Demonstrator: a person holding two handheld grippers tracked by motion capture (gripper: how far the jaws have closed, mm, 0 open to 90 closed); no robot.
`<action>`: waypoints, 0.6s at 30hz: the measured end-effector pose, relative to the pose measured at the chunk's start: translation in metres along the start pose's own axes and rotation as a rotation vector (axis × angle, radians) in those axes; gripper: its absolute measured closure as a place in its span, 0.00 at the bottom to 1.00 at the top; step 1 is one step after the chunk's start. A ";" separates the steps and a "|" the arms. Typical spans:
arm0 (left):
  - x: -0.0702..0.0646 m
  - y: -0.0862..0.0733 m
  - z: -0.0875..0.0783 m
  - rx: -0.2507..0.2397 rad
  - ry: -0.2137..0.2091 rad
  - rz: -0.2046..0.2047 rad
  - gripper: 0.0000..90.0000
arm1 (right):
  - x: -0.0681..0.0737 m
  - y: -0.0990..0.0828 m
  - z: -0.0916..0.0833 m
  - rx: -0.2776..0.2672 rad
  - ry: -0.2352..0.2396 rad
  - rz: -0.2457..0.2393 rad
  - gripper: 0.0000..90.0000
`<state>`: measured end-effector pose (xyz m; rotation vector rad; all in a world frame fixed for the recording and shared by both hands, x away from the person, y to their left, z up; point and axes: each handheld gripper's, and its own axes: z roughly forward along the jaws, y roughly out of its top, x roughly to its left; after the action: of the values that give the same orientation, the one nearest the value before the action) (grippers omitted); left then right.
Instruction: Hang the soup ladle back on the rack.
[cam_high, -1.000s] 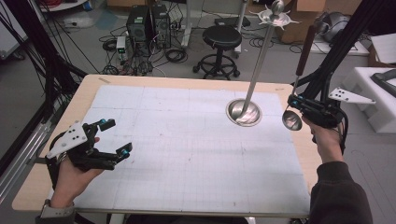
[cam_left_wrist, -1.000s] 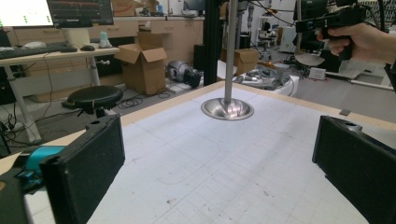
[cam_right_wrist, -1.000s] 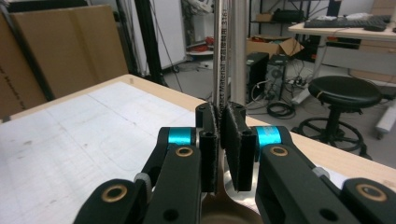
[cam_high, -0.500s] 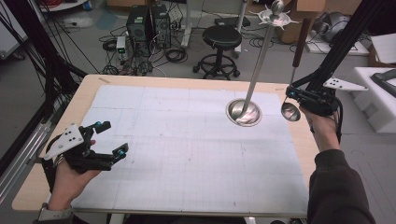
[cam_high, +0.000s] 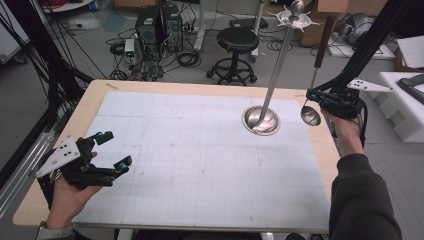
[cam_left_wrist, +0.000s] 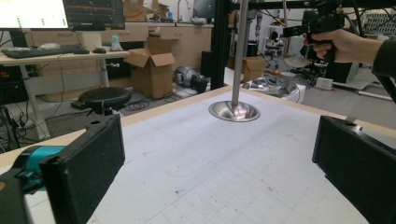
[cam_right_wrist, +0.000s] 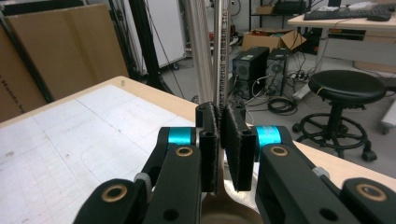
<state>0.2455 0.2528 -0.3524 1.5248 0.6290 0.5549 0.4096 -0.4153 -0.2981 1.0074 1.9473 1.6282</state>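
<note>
A metal ladle (cam_high: 310, 116) with a dark handle hangs upright beside the table's right edge. My right gripper (cam_high: 315, 95) is shut on its thin shaft just above the bowl. In the right gripper view the shaft (cam_right_wrist: 219, 56) rises from between the pressed pads (cam_right_wrist: 236, 140), with the stand's pole (cam_right_wrist: 200, 51) close behind. The steel stand has a round base (cam_high: 260, 120) on the white mat, and its pole ends in a hook ring (cam_high: 295, 17). My left gripper (cam_high: 115, 149) rests open and holds nothing at the near left. Its view looks across the mat at the base (cam_left_wrist: 234, 111).
A white gridded mat (cam_high: 200, 150) covers the wooden table. A black stool (cam_high: 237, 40) and computer towers (cam_high: 155, 22) stand on the floor beyond the far edge. White foam blocks (cam_high: 405, 107) lie to the right. Black frame struts (cam_high: 370, 45) slant down near the right hand.
My right hand has carried the ladle a little toward the table's far side, and its handle now stands straighter. The left gripper has barely moved.
</note>
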 end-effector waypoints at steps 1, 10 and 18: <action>0.000 -0.001 0.001 0.006 0.001 0.000 0.03 | -0.001 0.000 0.000 0.005 -0.004 0.000 0.94; 0.003 -0.009 0.005 0.029 0.001 -0.019 0.03 | -0.001 0.003 0.001 0.002 0.025 -0.003 0.94; 0.004 -0.009 0.005 0.024 0.000 -0.015 0.03 | -0.001 0.003 0.003 0.027 0.026 -0.012 0.94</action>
<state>0.2514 0.2526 -0.3615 1.5413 0.6487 0.5374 0.4127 -0.4139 -0.2959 0.9872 1.9932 1.6207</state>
